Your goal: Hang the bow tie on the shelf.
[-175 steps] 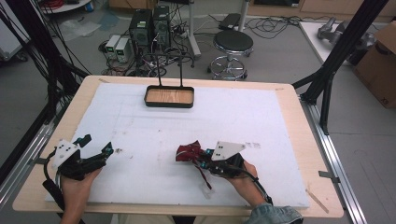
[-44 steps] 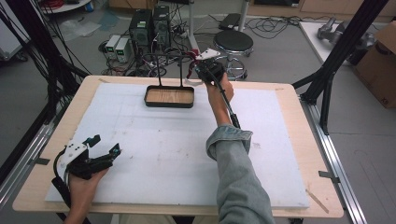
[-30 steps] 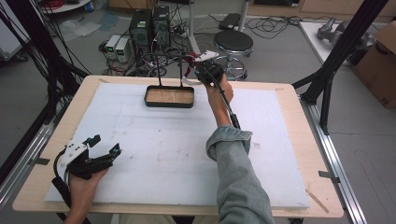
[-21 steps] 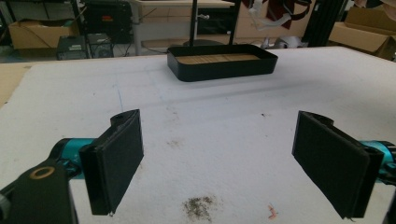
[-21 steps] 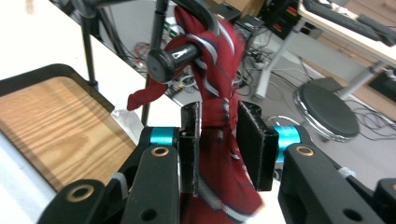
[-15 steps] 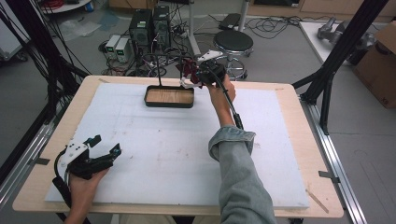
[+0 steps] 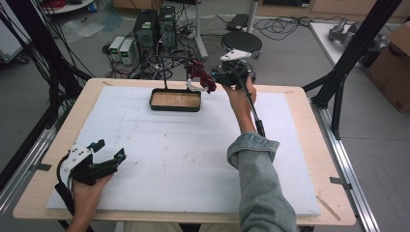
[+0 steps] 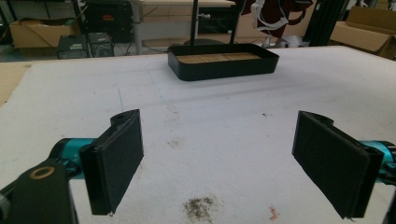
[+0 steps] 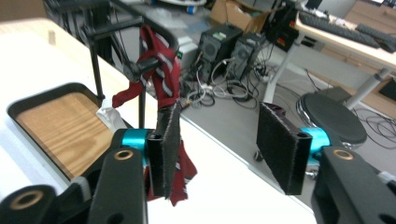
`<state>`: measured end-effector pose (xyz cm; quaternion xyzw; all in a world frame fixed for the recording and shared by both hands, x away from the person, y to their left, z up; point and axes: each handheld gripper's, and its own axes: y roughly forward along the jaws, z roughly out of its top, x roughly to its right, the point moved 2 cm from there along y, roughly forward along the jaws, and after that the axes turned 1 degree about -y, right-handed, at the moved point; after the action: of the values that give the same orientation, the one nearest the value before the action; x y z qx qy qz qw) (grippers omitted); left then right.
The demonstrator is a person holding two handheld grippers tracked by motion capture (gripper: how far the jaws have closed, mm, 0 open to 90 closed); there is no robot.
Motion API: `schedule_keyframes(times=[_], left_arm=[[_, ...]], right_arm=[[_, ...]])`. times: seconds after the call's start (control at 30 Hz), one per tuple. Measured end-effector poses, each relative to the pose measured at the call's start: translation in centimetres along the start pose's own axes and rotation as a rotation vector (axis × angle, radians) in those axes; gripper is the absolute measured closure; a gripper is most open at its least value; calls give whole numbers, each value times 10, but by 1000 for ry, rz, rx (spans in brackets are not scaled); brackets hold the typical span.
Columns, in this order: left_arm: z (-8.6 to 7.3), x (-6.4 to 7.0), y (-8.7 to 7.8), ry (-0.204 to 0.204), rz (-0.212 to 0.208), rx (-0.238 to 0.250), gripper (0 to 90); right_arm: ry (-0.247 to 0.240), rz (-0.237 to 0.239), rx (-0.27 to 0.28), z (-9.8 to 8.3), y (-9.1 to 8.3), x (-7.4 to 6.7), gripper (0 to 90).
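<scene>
From the high view I see my left gripper (image 7: 107,149) resting low at the near left of the white pad (image 7: 193,154) that covers the table (image 7: 300,96), its jaws spread wide with nothing between them. My right gripper (image 7: 209,81) is stretched out to the far edge, just right of the black tray (image 7: 175,100), and a red striped cloth (image 7: 198,73) hangs at its tip by the tray's thin black stand (image 7: 164,72); from up here I cannot tell how far those jaws stand apart. In the left gripper view the two black pads (image 8: 116,158) stand far apart over the bare, slightly soiled pad, touching nothing, and the tray (image 8: 223,65) with its wooden floor sits well ahead; the cloth (image 8: 271,11) is cut off by the top edge. In the right gripper view the jaws are parted, released, with open air between them. The cloth (image 9: 161,70) is draped over the stand's crossbar (image 9: 140,66) and trails down against the outer side of the left pad (image 9: 167,149), its lower end partly hidden behind that pad. The tray (image 9: 60,123) lies to the left.
</scene>
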<state>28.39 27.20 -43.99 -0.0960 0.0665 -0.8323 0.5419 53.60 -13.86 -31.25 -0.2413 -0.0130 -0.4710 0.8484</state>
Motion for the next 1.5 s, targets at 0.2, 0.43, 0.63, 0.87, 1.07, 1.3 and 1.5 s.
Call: schedule_keyframes(times=[0.2, 0.43, 0.63, 0.87, 1.07, 1.3, 1.5], left_arm=[[0, 0, 1, 1, 2, 1, 166], [0, 0, 1, 1, 4, 3, 166], [1, 1, 0, -2, 2, 6, 166], [1, 0, 0, -1, 8, 6, 166], [1, 0, 0, -1, 13, 6, 166], [0, -1, 0, -3, 18, 5, 166], [0, -2, 0, -3, 22, 4, 166]], right_arm=[[8, -20, 45, -3, -19, 11, 424], [66, -28, 88, -7, -49, 30, 316], [89, -59, 117, -8, -81, 46, 232], [99, -116, 164, -15, -117, 57, 216], [114, -128, 177, -26, -140, 67, 201], [162, -147, 200, -52, -169, 78, 152], [202, -149, 233, -77, -192, 72, 124]])
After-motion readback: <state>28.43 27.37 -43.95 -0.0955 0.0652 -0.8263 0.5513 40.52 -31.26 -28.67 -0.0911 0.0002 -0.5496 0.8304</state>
